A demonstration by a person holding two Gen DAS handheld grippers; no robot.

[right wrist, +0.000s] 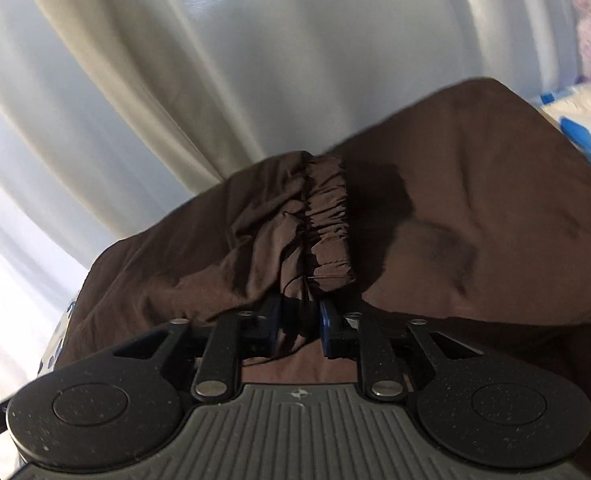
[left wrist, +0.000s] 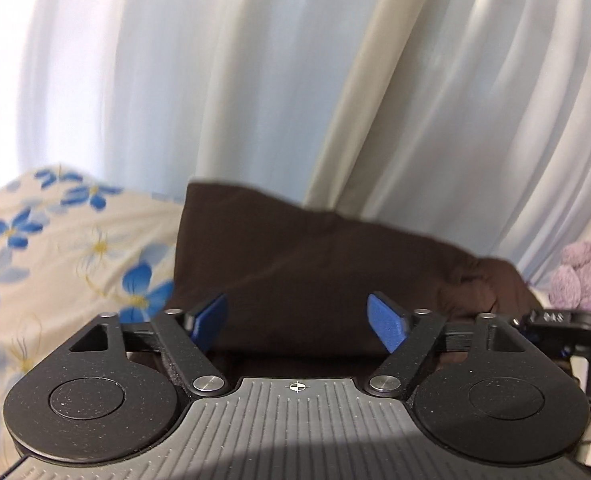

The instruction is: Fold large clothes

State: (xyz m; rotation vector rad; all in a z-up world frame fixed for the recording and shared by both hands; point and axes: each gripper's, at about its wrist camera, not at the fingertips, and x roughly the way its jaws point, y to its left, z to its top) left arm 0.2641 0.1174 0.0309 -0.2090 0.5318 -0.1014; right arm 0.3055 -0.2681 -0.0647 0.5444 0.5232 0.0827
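Pale curtain (left wrist: 255,80) behind, right gripper (right wrist: 300,322) pinching brown garment (right wrist: 455,200) (elastic hem)

It was a bedroom in a home. Ahead of the left tongs (left wrist: 298,322), long white and cream curtains (left wrist: 255,80) hung in soft folds, daylight glowing through them. To the left of those tongs lay a cream bedsheet printed with blue and white flowers (left wrist: 67,248), and far off to their right sat a fluffy lilac plush toy (left wrist: 583,276). A dark brown fabric garment (right wrist: 455,200) was spread across the bed.
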